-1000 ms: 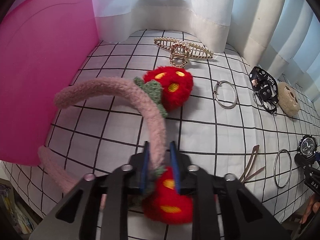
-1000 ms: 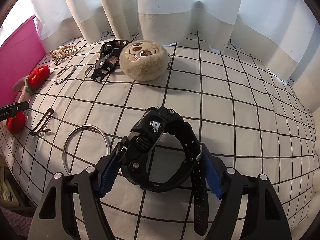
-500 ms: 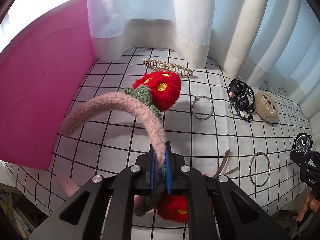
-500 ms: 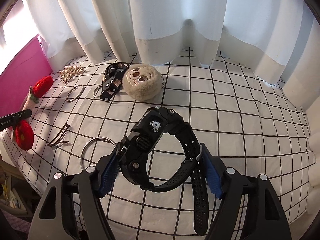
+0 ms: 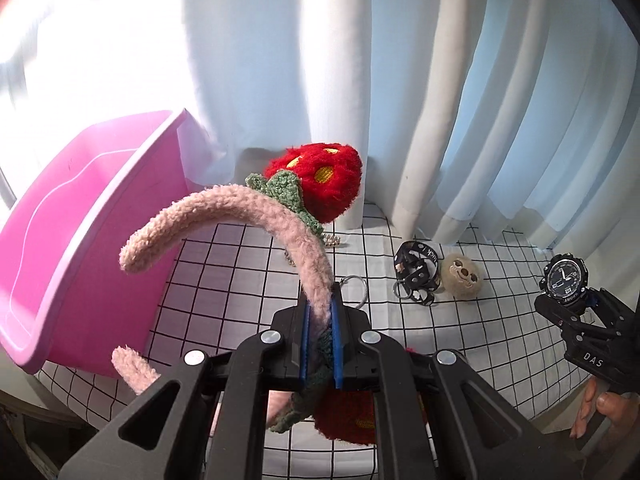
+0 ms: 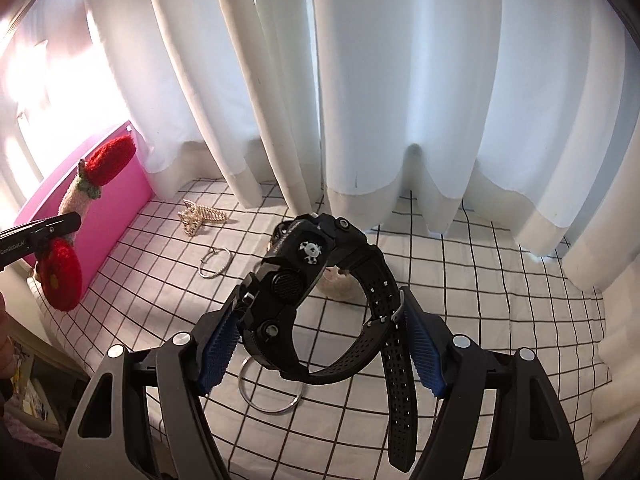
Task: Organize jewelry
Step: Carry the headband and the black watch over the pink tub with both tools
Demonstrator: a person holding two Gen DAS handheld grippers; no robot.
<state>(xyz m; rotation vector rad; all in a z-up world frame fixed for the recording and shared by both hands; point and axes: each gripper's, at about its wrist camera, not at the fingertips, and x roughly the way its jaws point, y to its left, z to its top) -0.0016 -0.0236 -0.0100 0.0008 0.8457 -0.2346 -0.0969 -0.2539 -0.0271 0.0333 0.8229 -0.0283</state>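
White curtains [image 6: 400,100] hang behind a table covered in a white cloth with a black grid [image 6: 500,280]. A pink bin [image 5: 72,248] stands at the left end of it, against the curtain.

Your left gripper [image 5: 320,340] is clamped tight on the fuzzy pink headband [image 5: 240,208], its blue pads pinching the band just beside one green leaf. The headband is held clear above the cloth: one red strawberry [image 5: 320,184] rides up in front of the curtain, the second [image 6: 60,276] hangs below the gripper. The band's free end curves toward the bin's rim.

Your right gripper [image 6: 320,340] is closed on the black watch [image 6: 304,280], one pad against the case, the other against the strap loop. The watch is off the table, and its loose strap end dangles down.

On the cloth lie:
- a gold claw clip [image 6: 200,216], near the bin;
- a small silver ring [image 6: 216,264], just in front of the clip;
- a larger silver ring [image 6: 272,392], under the watch;
- a black strap with studs [image 5: 416,276], touching a beige plush face [image 5: 462,276].

Fingers [image 5: 600,412] show at the right gripper's handle.
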